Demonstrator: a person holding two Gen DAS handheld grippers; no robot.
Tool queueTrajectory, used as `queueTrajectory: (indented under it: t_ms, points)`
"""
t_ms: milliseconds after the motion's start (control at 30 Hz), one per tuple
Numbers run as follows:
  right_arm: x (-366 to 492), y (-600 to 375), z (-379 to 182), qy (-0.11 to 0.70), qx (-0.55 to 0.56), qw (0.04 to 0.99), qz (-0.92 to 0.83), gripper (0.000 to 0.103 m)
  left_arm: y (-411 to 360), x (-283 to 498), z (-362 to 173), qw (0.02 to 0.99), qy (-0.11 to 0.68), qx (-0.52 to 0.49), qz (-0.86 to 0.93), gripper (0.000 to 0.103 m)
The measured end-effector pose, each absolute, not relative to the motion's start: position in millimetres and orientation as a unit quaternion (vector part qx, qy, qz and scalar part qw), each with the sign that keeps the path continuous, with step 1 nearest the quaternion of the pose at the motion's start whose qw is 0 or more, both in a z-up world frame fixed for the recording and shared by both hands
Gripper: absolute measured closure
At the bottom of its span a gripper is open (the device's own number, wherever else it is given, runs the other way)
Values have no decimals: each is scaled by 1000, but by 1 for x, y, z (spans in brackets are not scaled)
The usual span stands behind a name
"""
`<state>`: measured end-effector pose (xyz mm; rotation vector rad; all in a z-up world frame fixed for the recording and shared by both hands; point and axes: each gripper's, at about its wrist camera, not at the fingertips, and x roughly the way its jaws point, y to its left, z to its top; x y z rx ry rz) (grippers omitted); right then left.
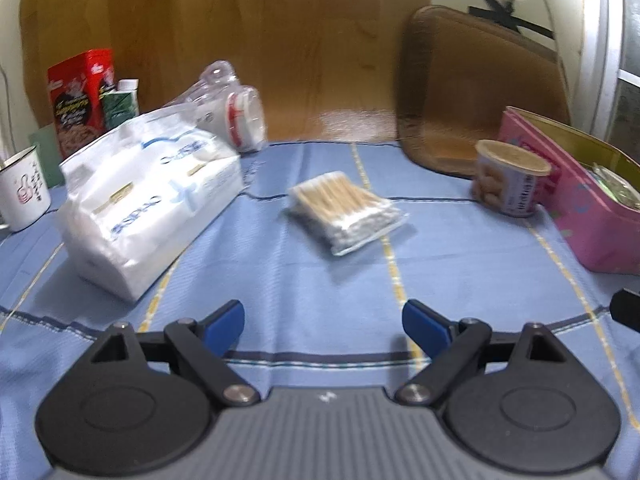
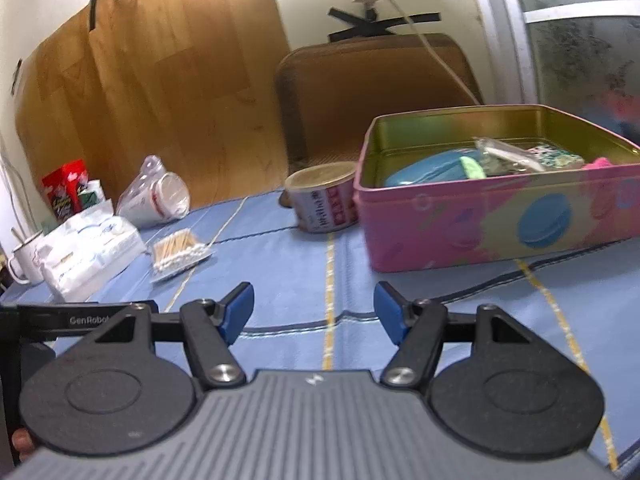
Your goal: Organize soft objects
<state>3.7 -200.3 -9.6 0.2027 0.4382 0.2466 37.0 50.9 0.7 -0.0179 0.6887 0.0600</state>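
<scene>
The packet of cotton swabs (image 1: 346, 210) lies flat on the blue cloth (image 1: 320, 280) in the middle of the desk, ahead of the left gripper (image 1: 323, 322), whose jaws stand wide with nothing between them. It is thin and slick, so jaws coming down on it may pinch the cloth as well and drag it, or skate off the plastic. Just to its left sits the tissue pack (image 1: 148, 200), soft and bulky; a wide sweep could shove it into the white mug (image 1: 24, 188) behind. The right gripper (image 2: 314, 314) is also empty, jaws moderately apart, near the pink tin (image 2: 496, 220), which already holds several things. The small tub (image 2: 320, 196) touching the tin could be tipped during a drop.
</scene>
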Motion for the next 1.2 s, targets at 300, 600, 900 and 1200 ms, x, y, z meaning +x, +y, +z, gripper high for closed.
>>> queueTrajectory:
  t_ms: [300, 600, 900, 1200]
  points:
    - [9, -173, -16, 237, 75, 957, 151, 35, 77, 41, -4, 939, 336, -16, 65, 13]
    - [19, -152, -23, 258, 47, 949, 175, 35, 96, 43, -3, 942, 319, 2, 102, 12]
    - [45, -126, -21, 260, 11, 944, 204, 34, 123, 44, -2, 941, 318, -39, 112, 12]
    - [95, -89, -7, 215, -17, 946, 244, 23, 128, 32, 2, 952, 278, -69, 108, 9]
